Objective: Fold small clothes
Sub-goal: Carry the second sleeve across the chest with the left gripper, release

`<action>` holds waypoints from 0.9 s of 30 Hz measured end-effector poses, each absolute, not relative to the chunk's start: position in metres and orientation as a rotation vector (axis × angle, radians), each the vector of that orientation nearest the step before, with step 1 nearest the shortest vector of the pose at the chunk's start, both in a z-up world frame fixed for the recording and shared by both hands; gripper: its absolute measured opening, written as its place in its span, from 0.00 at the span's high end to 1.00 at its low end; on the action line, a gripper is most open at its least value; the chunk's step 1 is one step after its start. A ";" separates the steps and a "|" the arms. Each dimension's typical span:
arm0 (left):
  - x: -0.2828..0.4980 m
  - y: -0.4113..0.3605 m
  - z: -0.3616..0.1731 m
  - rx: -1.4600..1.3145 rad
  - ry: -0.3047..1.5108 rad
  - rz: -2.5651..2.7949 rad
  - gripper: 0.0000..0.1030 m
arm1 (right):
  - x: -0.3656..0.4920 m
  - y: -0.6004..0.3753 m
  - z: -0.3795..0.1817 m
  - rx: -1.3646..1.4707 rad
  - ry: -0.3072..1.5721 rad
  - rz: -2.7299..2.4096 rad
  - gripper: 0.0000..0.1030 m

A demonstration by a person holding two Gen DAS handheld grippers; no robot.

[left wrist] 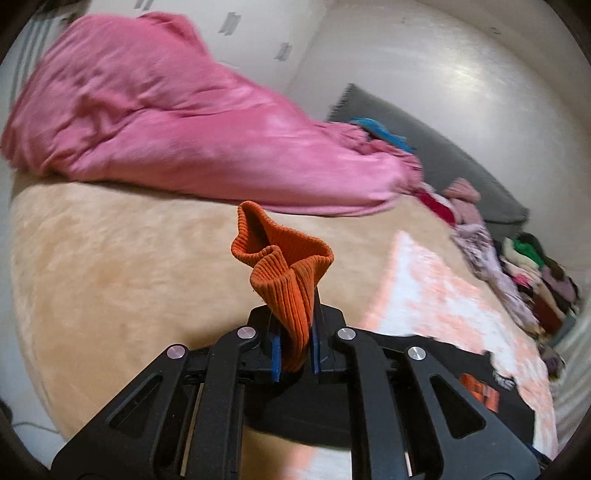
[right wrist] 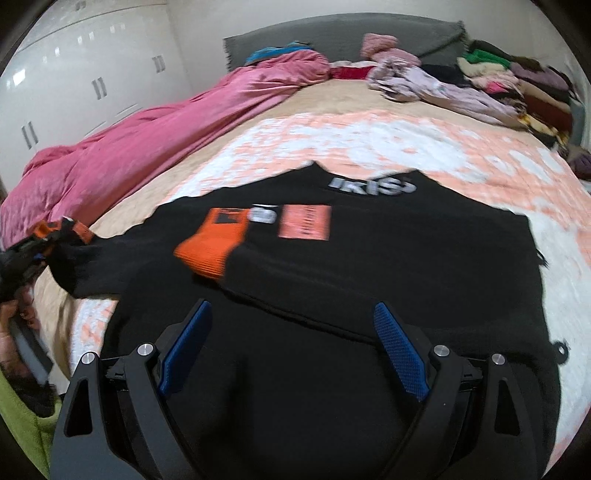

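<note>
A black sweatshirt (right wrist: 369, 266) with orange ribbed cuffs and white lettering lies spread on the bed. My left gripper (left wrist: 294, 347) is shut on one orange cuff (left wrist: 284, 266), which sticks up between the blue pads, held above the bed's left part. In the right wrist view the left gripper (right wrist: 44, 240) shows at the far left holding that sleeve out. The other orange cuff (right wrist: 210, 247) lies folded across the sweatshirt's chest. My right gripper (right wrist: 291, 347) is open and empty, hovering over the near part of the sweatshirt.
A pink quilt (left wrist: 166, 122) is bunched along the bed's left side. A pile of assorted clothes (right wrist: 498, 81) lies at the far right by the grey headboard (right wrist: 332, 33). A peach-and-white bedspread (right wrist: 369, 136) lies under the sweatshirt. White wardrobe doors (right wrist: 74, 81) stand at left.
</note>
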State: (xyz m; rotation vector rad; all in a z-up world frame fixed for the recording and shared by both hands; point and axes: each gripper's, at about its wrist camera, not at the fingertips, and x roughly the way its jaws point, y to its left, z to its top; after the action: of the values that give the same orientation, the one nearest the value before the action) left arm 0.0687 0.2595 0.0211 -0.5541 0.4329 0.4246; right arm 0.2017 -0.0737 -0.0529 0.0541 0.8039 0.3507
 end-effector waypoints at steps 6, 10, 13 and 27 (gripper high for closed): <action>0.087 0.203 0.045 -0.530 0.443 0.228 0.96 | 0.200 -0.124 -0.059 0.130 0.814 0.259 0.14; 0.101 0.159 0.056 -0.478 0.459 0.122 0.95 | 0.197 -0.148 -0.062 0.166 0.811 0.221 0.14; 0.111 0.129 0.057 -0.451 0.482 0.060 0.96 | 0.195 -0.161 -0.061 0.182 0.806 0.206 0.14; 0.154 0.023 0.017 -0.322 0.640 -0.172 0.97 | 0.187 -0.194 -0.058 0.228 0.788 0.160 0.14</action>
State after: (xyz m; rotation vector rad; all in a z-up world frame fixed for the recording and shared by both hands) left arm 0.1544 0.0229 0.0171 -0.3224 0.6400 -0.1722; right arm 0.1874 -0.1940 -0.0582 0.2280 0.7884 0.1603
